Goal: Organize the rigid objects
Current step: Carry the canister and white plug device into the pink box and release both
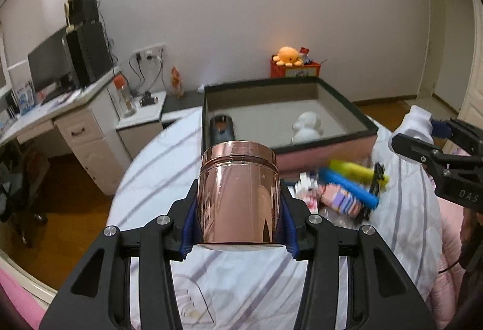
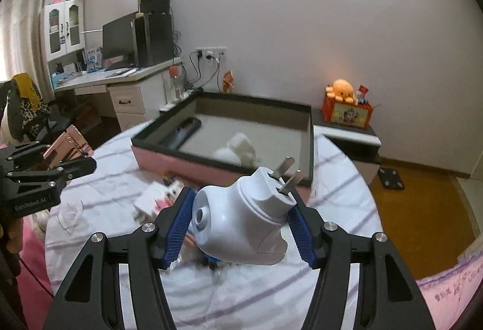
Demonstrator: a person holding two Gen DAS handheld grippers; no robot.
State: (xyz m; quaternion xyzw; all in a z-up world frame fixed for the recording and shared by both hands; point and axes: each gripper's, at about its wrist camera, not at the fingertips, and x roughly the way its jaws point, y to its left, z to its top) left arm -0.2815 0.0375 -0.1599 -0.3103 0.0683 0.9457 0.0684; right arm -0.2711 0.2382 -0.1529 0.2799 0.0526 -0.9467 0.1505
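Observation:
My left gripper (image 1: 239, 209) is shut on a shiny copper tin (image 1: 238, 173), blue pads pressing both its sides, lifted above the striped bedspread (image 1: 241, 278). My right gripper (image 2: 243, 203) is shut on a white plug-in device (image 2: 241, 224) whose metal prongs point up and away. Ahead of both lies a shallow box (image 1: 359, 118) with a dark rim and pink sides. It holds a dark cylinder (image 1: 222, 127) and a white object (image 1: 306, 127). The right gripper (image 1: 437, 142) shows at the right edge of the left wrist view, and the left gripper (image 2: 60, 161) shows at the left edge of the right wrist view.
Loose items lie on the bed in front of the box: a blue tube (image 1: 347, 188), a yellow one (image 1: 359, 171), a pink packet (image 1: 341, 200). A desk with a monitor (image 1: 51, 64) stands to the left. An orange plush (image 1: 289, 56) sits on a red box behind.

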